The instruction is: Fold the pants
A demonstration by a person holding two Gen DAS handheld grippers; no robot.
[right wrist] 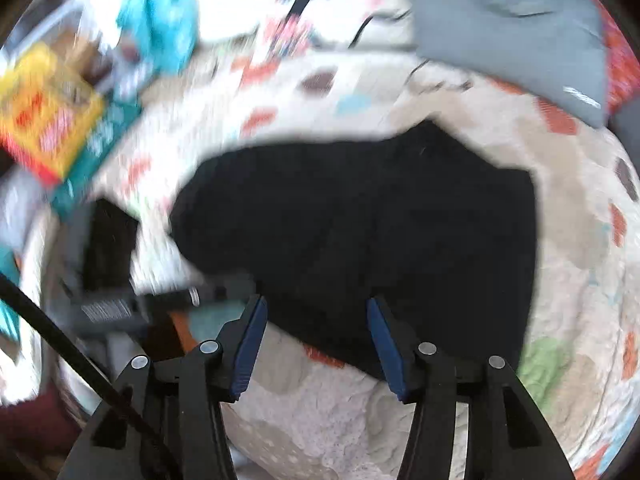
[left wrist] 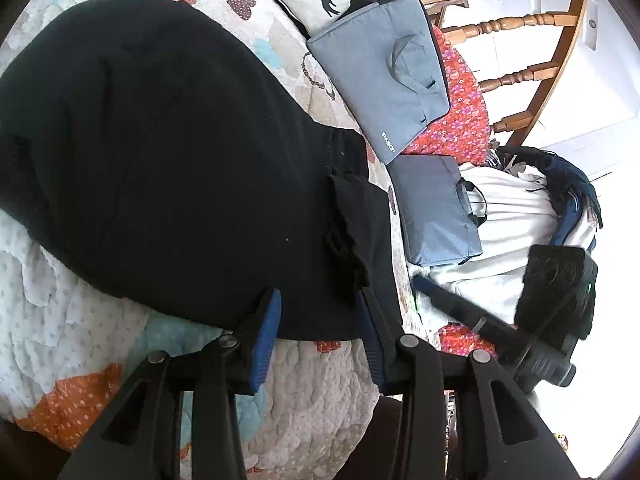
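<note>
Left gripper (left wrist: 318, 304): seen from its own wrist camera, fingers pointing forward and somewhat downward, tips low over the near edge of the black pants (left wrist: 160, 140).
Left jaws: parted, blue pads (left wrist: 266, 336) facing each other; the cloth edge lies between the tips, and whether the pads press on it cannot be told.
Right gripper (right wrist: 316, 308): pointing steeply down, tips above the near edge of the pants.
Right jaws: standing wide apart, blue pads clear of the cloth, nothing gripped.
Right view: blurred by motion.
</note>
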